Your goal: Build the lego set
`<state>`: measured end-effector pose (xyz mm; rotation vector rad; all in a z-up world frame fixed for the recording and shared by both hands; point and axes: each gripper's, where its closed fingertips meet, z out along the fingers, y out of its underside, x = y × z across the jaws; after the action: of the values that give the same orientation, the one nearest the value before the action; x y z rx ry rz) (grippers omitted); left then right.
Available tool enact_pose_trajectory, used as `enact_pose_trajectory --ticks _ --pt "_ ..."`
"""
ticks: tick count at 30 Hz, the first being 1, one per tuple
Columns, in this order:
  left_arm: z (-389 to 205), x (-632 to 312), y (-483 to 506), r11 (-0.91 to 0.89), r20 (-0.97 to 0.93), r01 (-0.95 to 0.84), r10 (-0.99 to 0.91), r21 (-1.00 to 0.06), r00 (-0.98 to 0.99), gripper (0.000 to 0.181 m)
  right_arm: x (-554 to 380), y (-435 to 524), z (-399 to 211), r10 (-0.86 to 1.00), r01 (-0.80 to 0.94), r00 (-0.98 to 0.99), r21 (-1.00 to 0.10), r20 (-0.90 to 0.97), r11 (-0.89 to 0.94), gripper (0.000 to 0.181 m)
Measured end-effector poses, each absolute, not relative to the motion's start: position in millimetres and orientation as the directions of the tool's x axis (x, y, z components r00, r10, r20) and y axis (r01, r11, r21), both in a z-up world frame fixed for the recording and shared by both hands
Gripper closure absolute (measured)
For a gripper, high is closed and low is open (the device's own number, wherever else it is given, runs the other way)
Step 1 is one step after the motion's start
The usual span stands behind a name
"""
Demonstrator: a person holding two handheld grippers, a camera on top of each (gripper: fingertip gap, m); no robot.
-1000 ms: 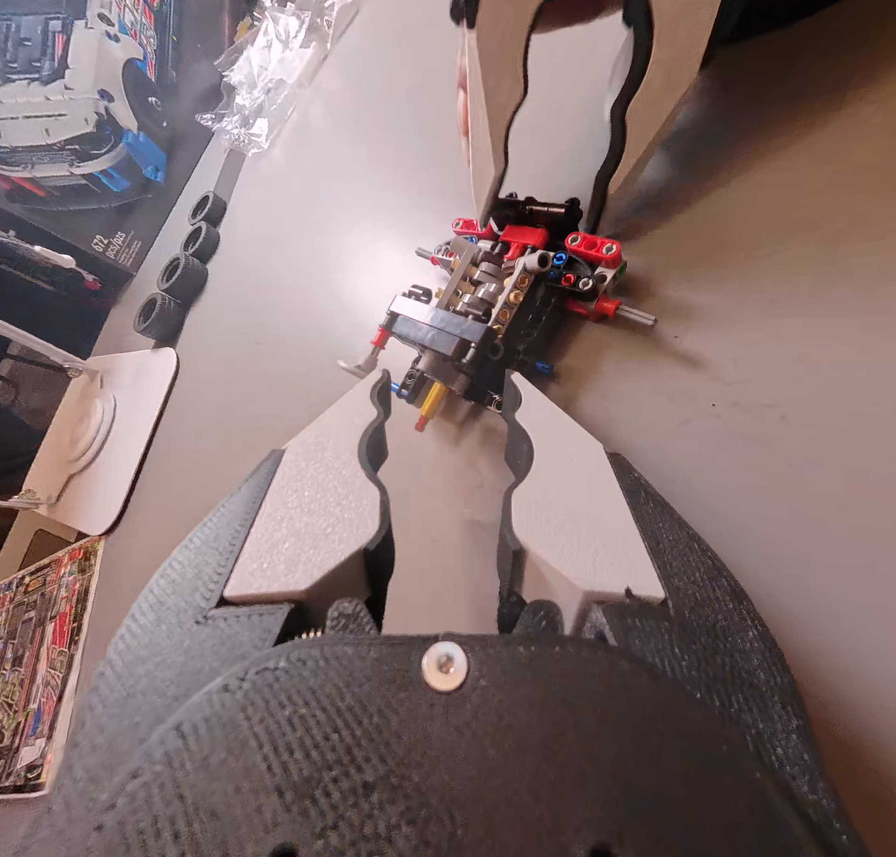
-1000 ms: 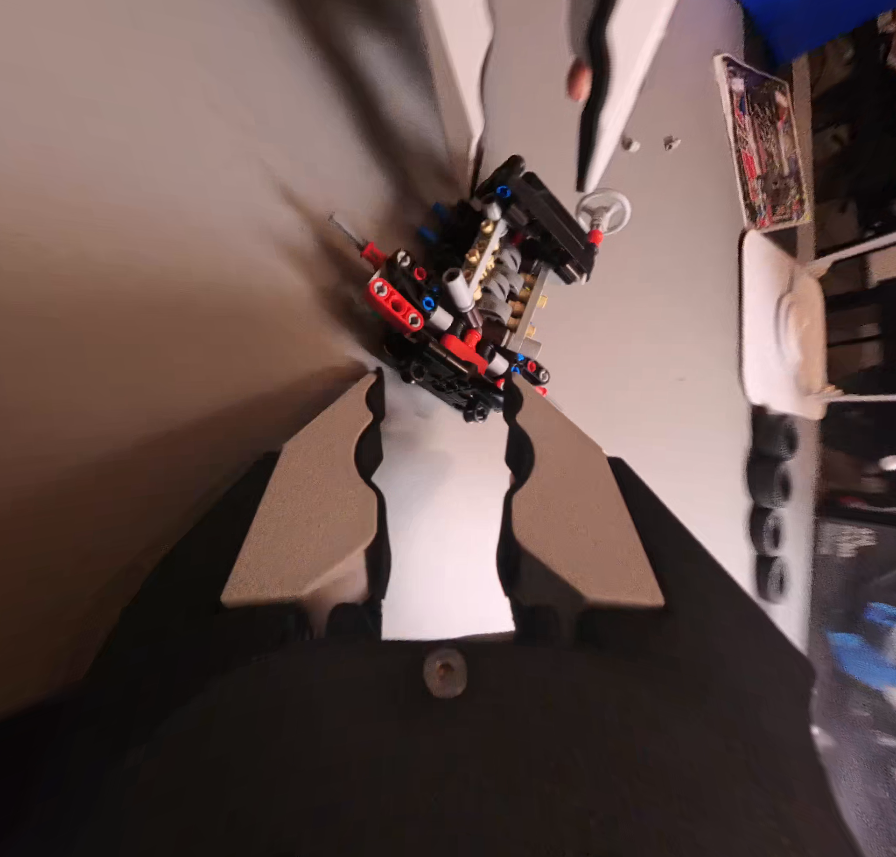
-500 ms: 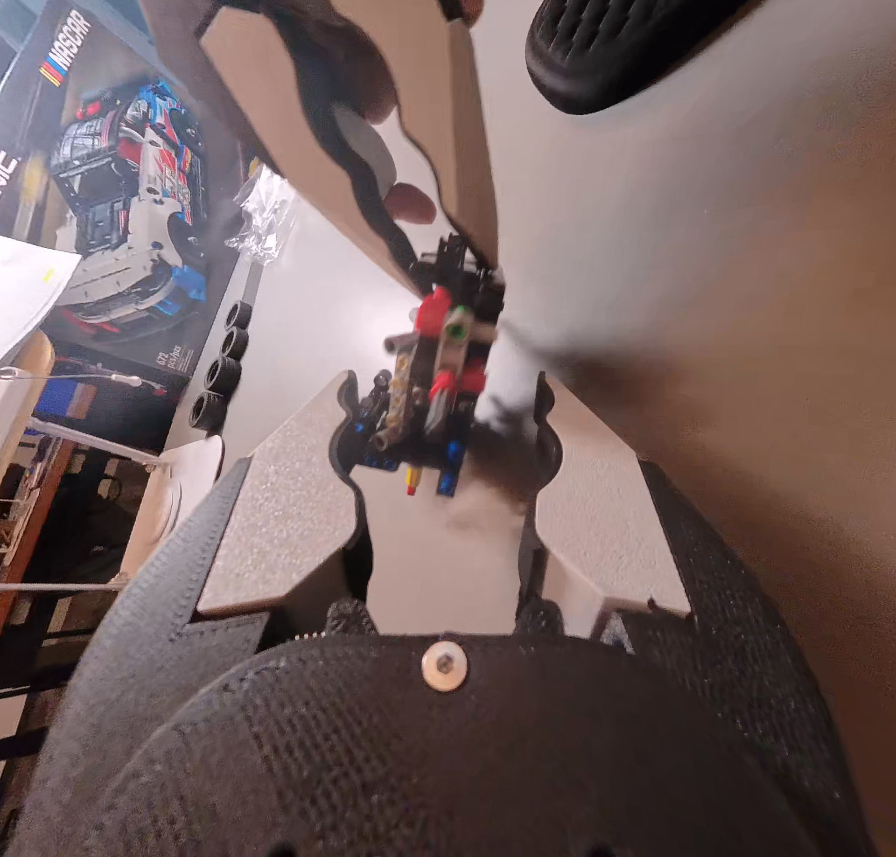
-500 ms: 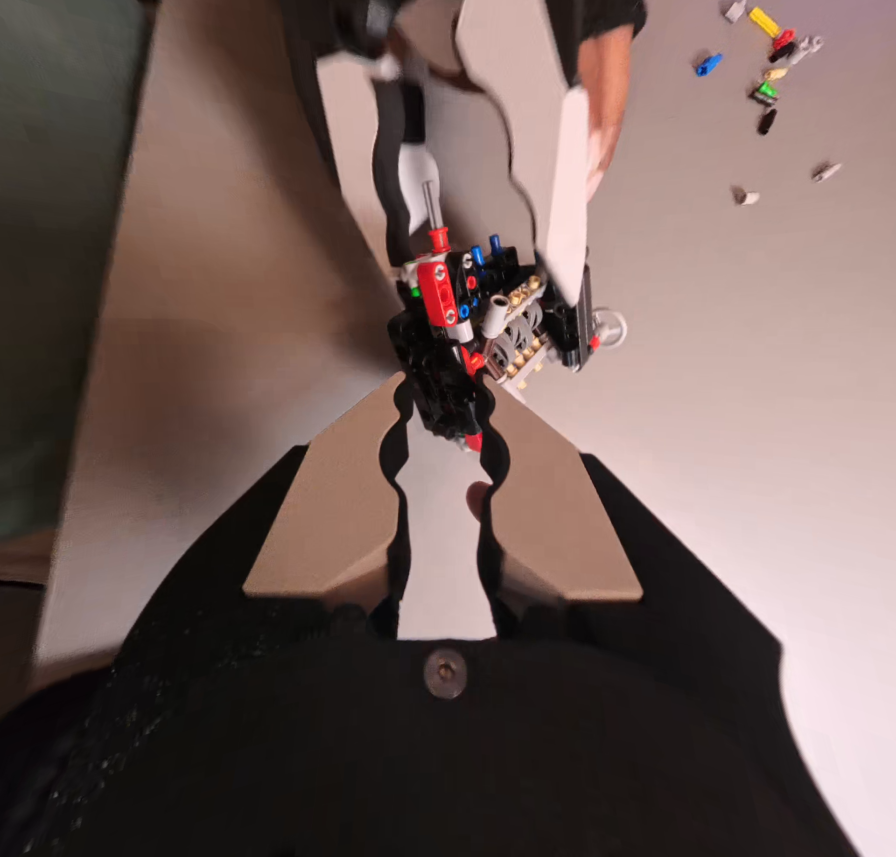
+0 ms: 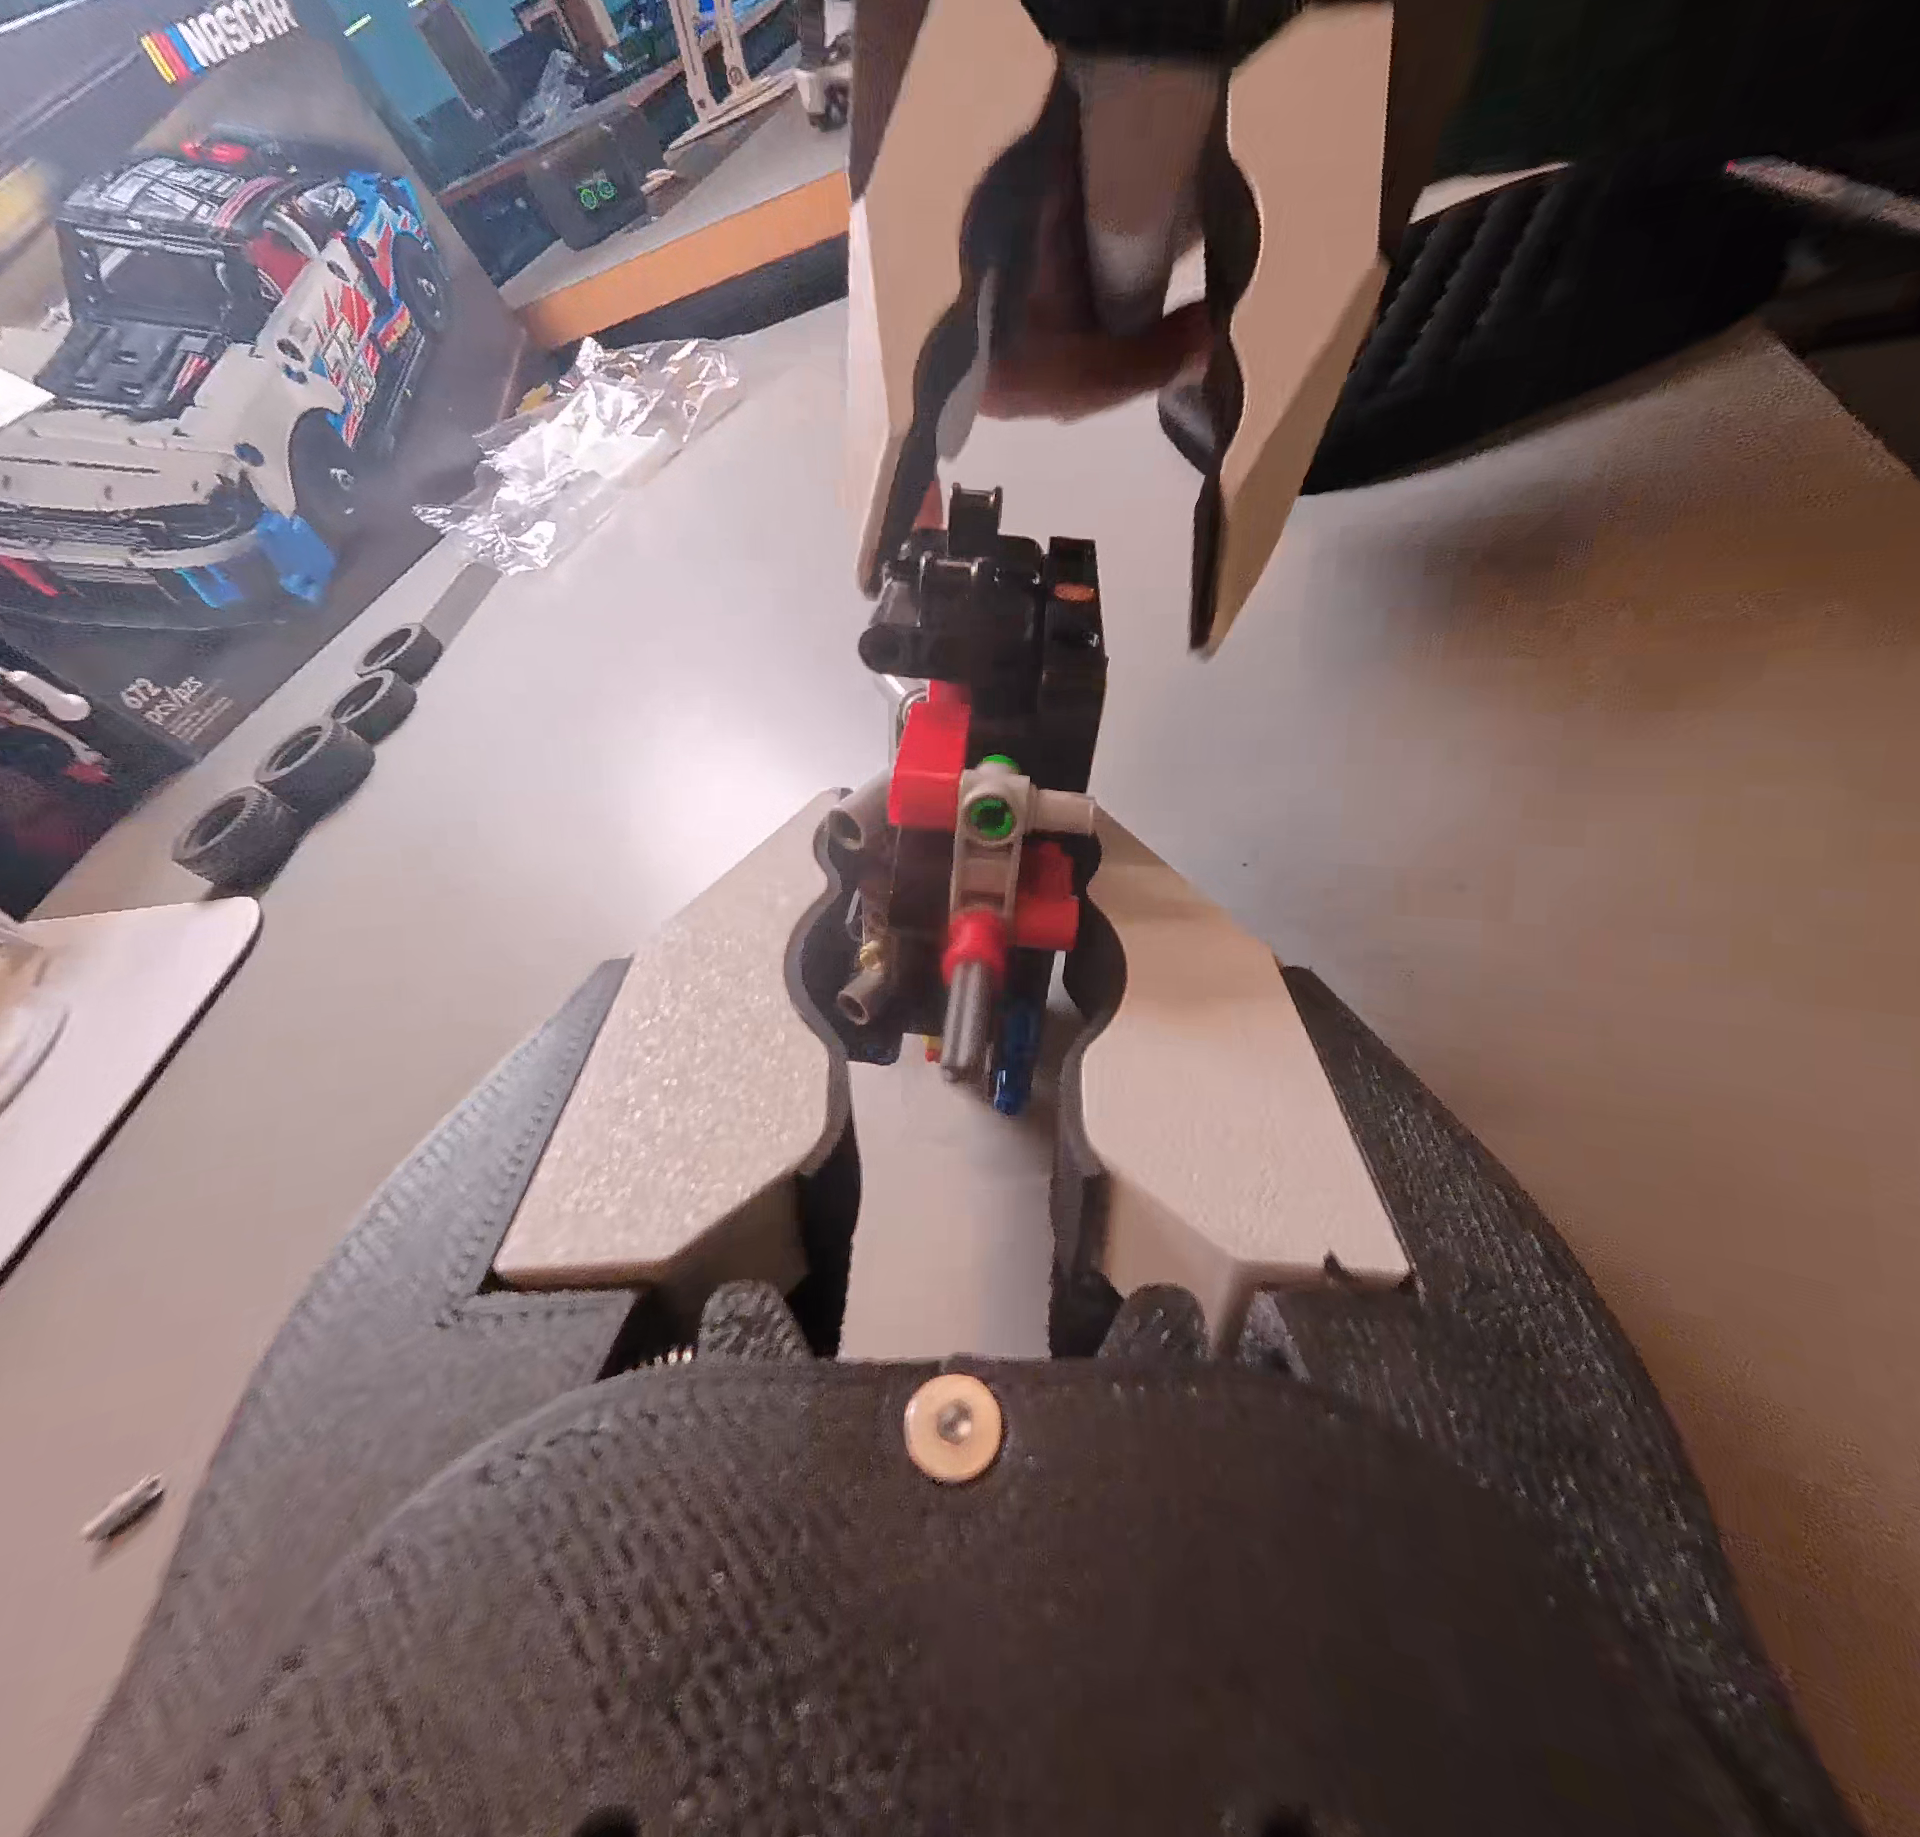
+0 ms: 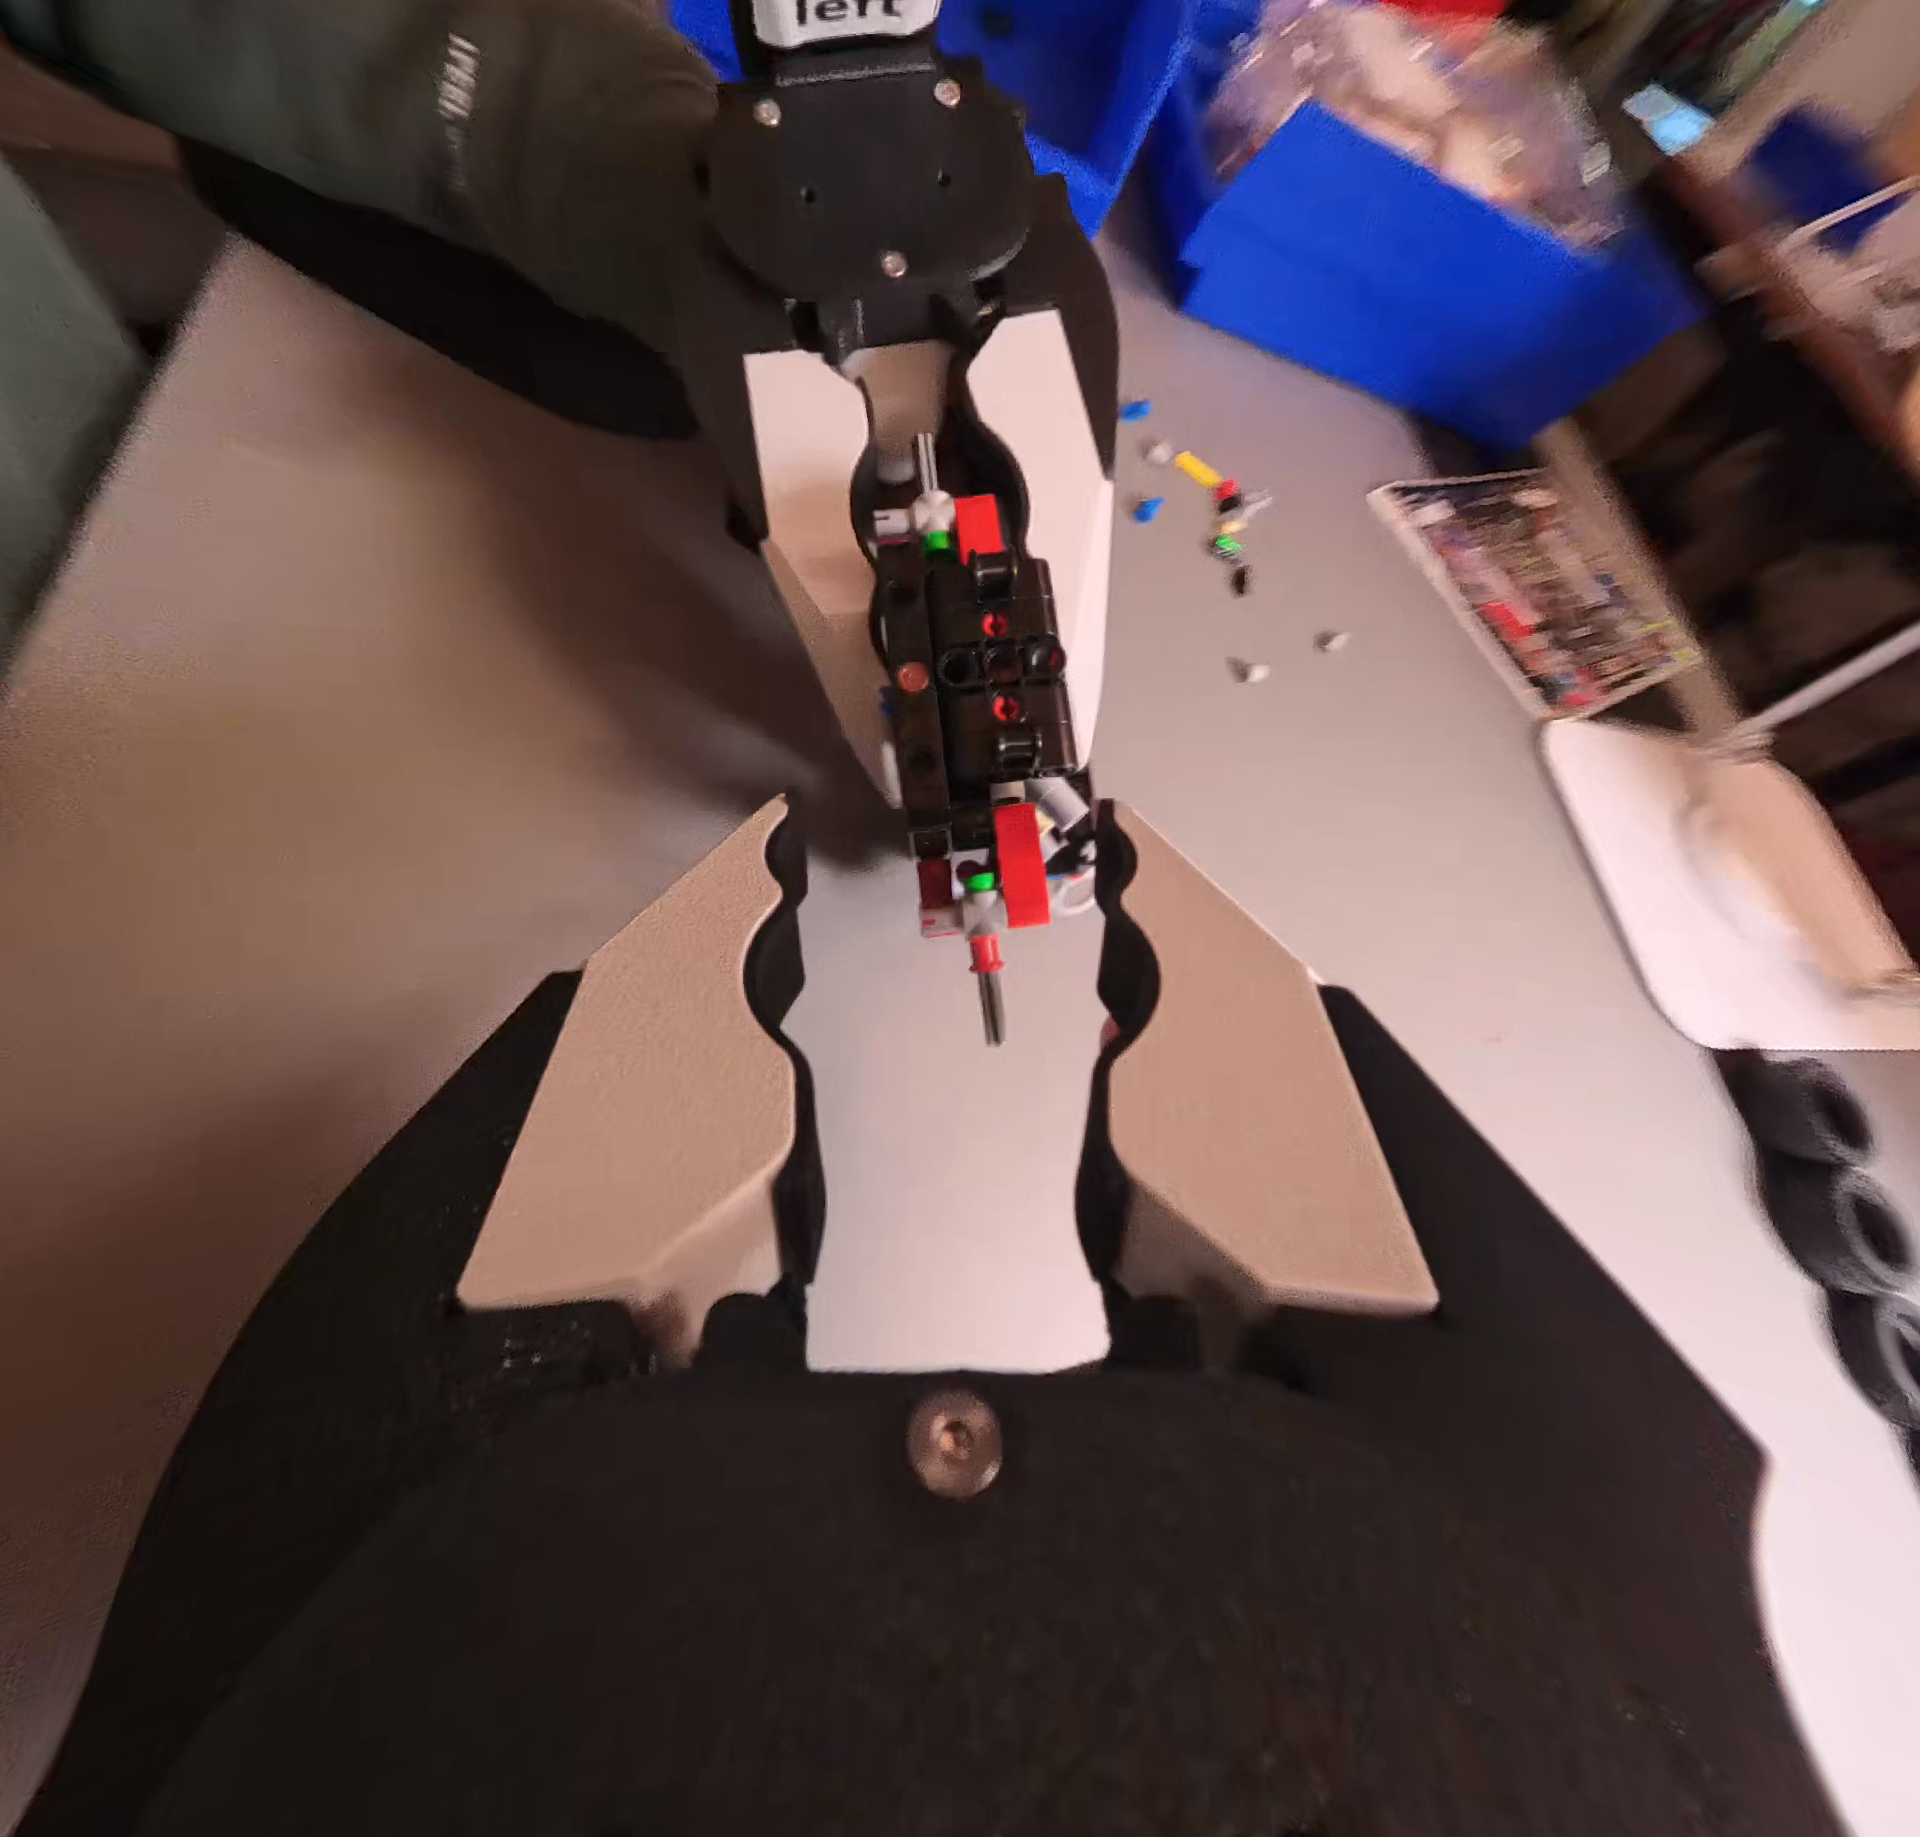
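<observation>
The partly built lego assembly (image 5: 987, 748), black with red, grey and green parts, is held above the grey table (image 5: 1507, 956). My left gripper (image 5: 966, 842) is shut on its near end. It also shows in the right wrist view (image 6: 977, 686), stretching from my left gripper (image 6: 987, 759) to my right gripper (image 6: 945, 821). My right gripper is open, its fingers on either side of the end with the red-tipped grey axle (image 6: 987, 987). In the left wrist view my right gripper (image 5: 1039, 608) stands open over the assembly's far black end.
The lego box (image 5: 208, 333), a clear plastic bag (image 5: 582, 447) and several black tyres (image 5: 301, 779) lie to the left. Small loose pieces (image 6: 1216, 520), an instruction booklet (image 6: 1538, 592), blue bins (image 6: 1403, 260) and a white stand base (image 6: 1714, 904) are on the right. Less than 4 cm separates the two grippers' tips. From either gripper's tips it is about 40 centimetres to the white stand base (image 6: 1714, 904). It turns up in the left wrist view (image 5: 59, 1045) as well.
The assembly was picked up off the table and turned on edge. My left gripper has closed on it. My right gripper, shut on it half a second ago, has opened.
</observation>
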<state>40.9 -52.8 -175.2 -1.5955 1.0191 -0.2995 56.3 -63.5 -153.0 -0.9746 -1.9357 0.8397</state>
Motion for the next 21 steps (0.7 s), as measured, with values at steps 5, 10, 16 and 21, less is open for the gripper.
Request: enact_pose_trajectory --ticks 5,10,16,21 --pt "-171 52 -57 0.072 -0.305 -0.401 -0.774 -0.913 0.556 0.145 46 -68 -146 0.858 0.193 -0.308 -0.856 0.411 0.48 0.143" --pt "-170 53 -61 0.081 -0.311 -0.404 -0.778 -0.911 0.546 0.142 48 -75 -144 0.84 0.204 -0.347 -0.841 0.417 0.501 0.148" --pt "-148 50 -71 0.096 -0.317 -0.388 -0.765 -0.917 0.56 0.127 47 -79 -147 0.873 0.291 -0.342 -0.844 0.347 0.45 0.148" --pt "-146 51 -73 0.023 -0.223 -0.338 -0.793 -0.941 0.567 0.144 44 -78 -143 0.916 0.399 -0.369 -0.864 0.157 0.308 0.149"
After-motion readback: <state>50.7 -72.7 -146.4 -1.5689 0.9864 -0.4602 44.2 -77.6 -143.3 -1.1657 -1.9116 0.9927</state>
